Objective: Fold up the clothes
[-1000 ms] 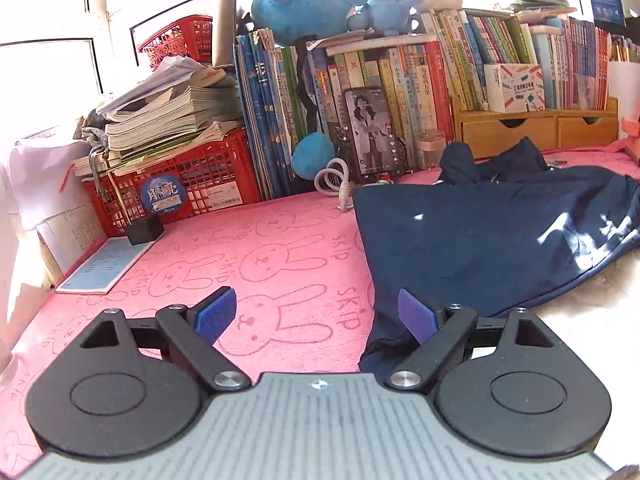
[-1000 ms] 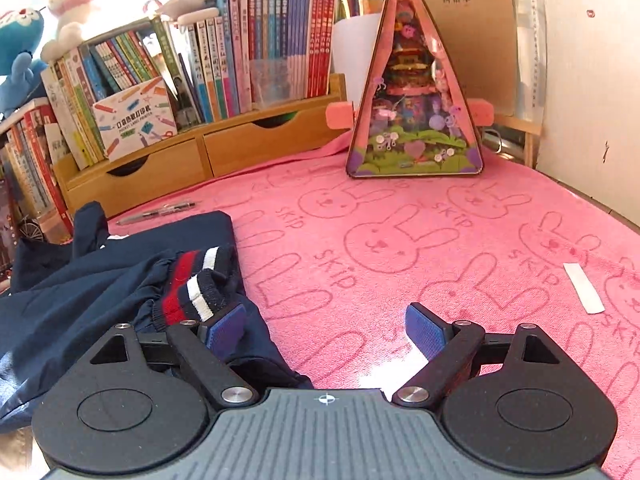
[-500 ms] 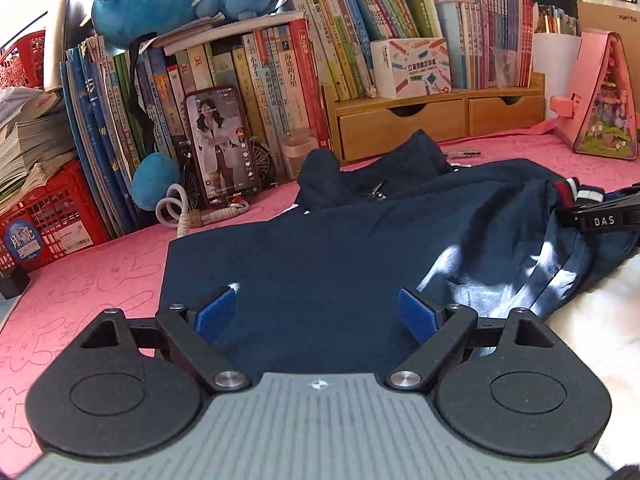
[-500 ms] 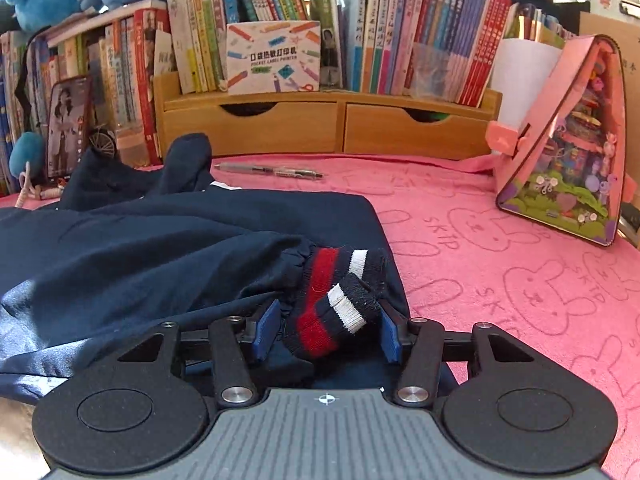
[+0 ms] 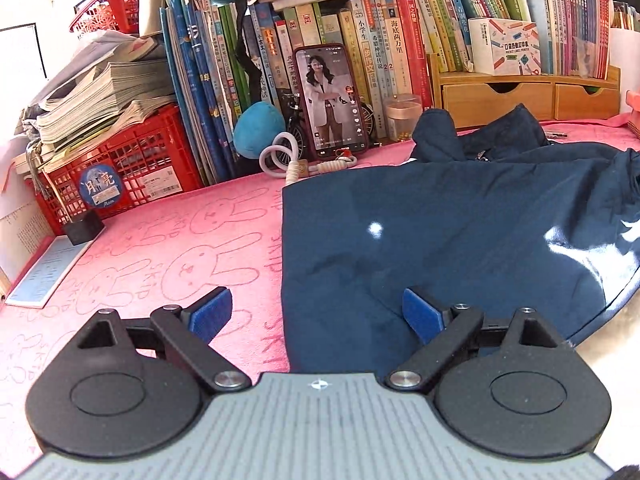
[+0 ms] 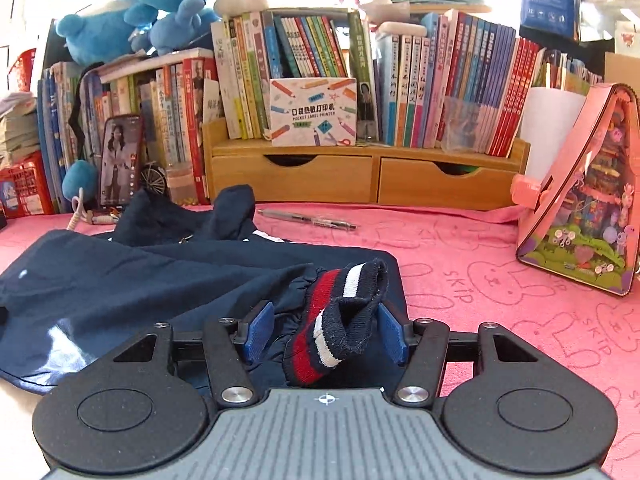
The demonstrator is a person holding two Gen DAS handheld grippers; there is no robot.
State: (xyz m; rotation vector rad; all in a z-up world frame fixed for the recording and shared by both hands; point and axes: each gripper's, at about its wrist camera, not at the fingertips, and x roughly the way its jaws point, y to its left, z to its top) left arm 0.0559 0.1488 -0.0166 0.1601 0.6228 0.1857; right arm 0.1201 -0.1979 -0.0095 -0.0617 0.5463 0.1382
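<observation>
Right gripper (image 6: 326, 332) has just closed from wide onto the striped cuff (image 6: 340, 320) of our navy jacket (image 5: 460, 232) on the pink tabletop (image 6: 500, 264), so the sleeve fold can start; left gripper (image 5: 316, 316) hovers wide, empty, over the hem.

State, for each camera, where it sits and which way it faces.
Left wrist: on the left gripper, facing the navy jacket's left edge, the phone and the red basket; own open fingers show.
Right wrist: on the right gripper, facing the wooden drawers; jaws, just closing, hold the striped cuff.
Shared: jacket, phone, pink mat.
</observation>
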